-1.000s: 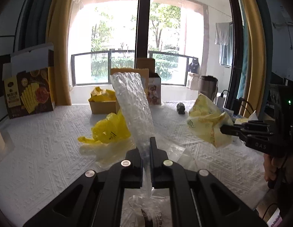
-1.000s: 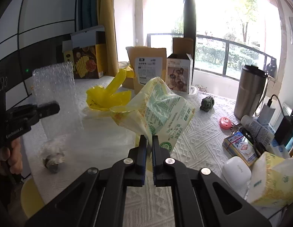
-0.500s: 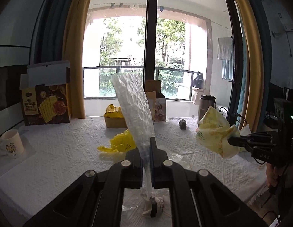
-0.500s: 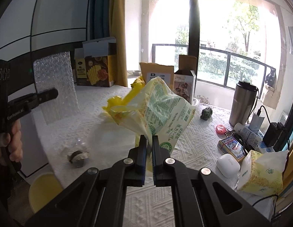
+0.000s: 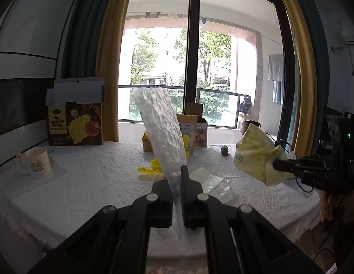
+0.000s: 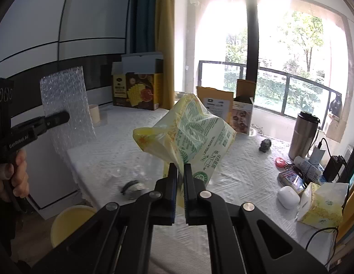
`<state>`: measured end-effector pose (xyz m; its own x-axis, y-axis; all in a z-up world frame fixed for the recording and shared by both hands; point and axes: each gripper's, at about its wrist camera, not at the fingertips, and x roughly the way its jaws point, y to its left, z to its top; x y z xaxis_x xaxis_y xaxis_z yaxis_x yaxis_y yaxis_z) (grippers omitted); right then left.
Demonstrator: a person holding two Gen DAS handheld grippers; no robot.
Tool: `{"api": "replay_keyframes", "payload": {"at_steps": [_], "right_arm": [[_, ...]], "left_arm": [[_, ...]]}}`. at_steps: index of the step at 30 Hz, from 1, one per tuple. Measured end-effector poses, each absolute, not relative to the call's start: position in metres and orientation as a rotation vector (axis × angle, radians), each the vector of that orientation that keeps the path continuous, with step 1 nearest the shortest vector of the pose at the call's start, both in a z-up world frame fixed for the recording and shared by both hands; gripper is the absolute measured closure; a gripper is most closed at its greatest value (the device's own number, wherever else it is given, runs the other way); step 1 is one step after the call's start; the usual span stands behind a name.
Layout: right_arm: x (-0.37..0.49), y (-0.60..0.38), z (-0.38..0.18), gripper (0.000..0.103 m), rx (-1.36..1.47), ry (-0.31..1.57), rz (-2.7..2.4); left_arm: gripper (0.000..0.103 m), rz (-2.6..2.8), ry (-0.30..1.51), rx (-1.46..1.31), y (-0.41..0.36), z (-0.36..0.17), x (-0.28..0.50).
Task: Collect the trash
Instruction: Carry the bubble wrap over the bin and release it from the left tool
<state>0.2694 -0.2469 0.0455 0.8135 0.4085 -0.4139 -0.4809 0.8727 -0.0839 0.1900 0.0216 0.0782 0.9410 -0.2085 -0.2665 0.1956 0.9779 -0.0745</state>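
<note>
My left gripper [image 5: 176, 178] is shut on a clear bubble-wrap sheet [image 5: 161, 134] that stands upright above the table's near edge; the sheet also shows in the right wrist view [image 6: 65, 111], with the left gripper [image 6: 60, 117] at the far left. My right gripper [image 6: 180, 171] is shut on a crumpled yellow-green snack bag [image 6: 190, 137], held in the air; the bag also shows in the left wrist view [image 5: 256, 157]. A yellow plastic bag [image 5: 151, 169] and clear plastic wrappers [image 5: 211, 180] lie on the white tablecloth [image 5: 85, 178]. A yellow bin [image 6: 72, 221] sits below the table's near corner.
A snack box [image 5: 75, 118], a mug [image 5: 37, 162], brown cardboard packets [image 5: 188, 132] and a small dark figurine [image 5: 225, 151] stand on the table. A steel tumbler [image 6: 303, 134], a white case [image 6: 288, 197], a tissue pack [image 6: 320, 207] and chargers crowd the right side. A small round dark item [image 6: 132, 186] lies near the edge.
Both grippers have pulled back and risen from the table, each keeping its piece of trash. More of the table's near edge and the yellow bin have come into view.
</note>
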Motion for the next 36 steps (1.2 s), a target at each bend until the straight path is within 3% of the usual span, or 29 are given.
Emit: {"api": "replay_keyframes", "payload": {"at_steps": [10,19,36], "right_arm": [[0.227,-0.209,0.040,0.098,-0.201,0.391,0.553],[0.197,-0.185,0.016,0.098,-0.206,0.422,0.605],[0.161,-0.134,-0.030,0.098,-0.307,0.478,0.697]], "left_arm": [[0.098,-0.170,0.330,-0.083,0.056,0.050,0.144],[0.098,-0.161,0.413,-0.152,0.075,-0.005,0.116],[0.098,-0.130,0.678,-0.211,0.077,-0.101,0.124]]}}
